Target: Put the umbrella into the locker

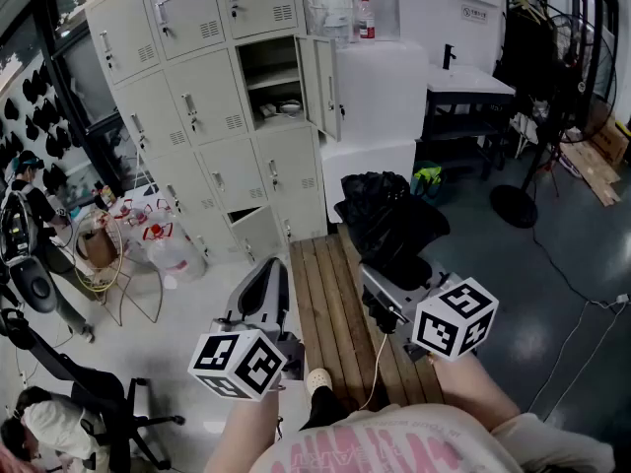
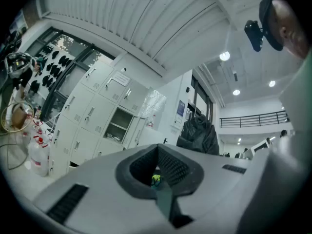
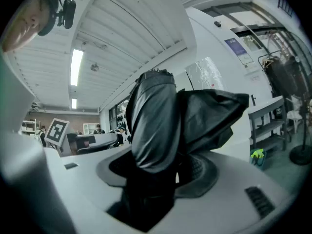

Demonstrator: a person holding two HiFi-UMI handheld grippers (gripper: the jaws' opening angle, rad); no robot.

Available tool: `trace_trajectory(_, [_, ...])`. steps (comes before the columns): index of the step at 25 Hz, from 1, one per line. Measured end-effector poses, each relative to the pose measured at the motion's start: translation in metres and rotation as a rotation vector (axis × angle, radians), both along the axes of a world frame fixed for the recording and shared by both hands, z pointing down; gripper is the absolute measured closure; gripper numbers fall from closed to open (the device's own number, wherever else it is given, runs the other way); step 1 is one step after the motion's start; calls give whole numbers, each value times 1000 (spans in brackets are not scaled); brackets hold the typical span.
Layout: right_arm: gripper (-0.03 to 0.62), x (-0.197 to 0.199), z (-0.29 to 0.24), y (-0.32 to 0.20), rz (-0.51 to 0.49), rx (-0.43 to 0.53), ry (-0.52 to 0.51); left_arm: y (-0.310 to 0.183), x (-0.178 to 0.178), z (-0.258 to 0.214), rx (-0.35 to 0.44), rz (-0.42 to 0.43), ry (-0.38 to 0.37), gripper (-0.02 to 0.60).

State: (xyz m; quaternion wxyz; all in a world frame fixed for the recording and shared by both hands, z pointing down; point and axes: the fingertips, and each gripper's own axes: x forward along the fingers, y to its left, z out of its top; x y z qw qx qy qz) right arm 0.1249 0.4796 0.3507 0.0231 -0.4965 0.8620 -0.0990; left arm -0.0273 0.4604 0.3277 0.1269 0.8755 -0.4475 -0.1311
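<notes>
The floor [image 1: 212,338] is pale grey across the left of the head view and dark and glossy [image 1: 552,264] on the right. A slatted wooden desk [image 1: 330,294] stands on it at centre, running toward the lower middle. At upper left a bank of lockers [image 1: 187,97] stands on the pale part, with clear water jugs [image 1: 170,249] and a wire frame [image 1: 128,289] just beside its foot. A black office chair [image 1: 104,397] sits at lower left. On the dark part, a round fan base [image 1: 513,205] stands at right, a thin cable [image 1: 577,299] trails below it, and flattened cardboard [image 1: 592,166] lies at the right edge.
</notes>
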Motion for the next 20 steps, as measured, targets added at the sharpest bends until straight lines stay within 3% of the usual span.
trace_trajectory(11, [358, -16, 4, -130, 7, -46, -64, -136, -21, -2, -11, 18, -14, 578])
trace_trajectory(15, [356, -26, -12, -175, 10, -18, -86, -187, -39, -17, -13, -12, -3, 580])
trace_trajectory(20, [356, -35, -23, -226, 20, 20, -109, -236, -46, -31, 32, 23, -26, 580])
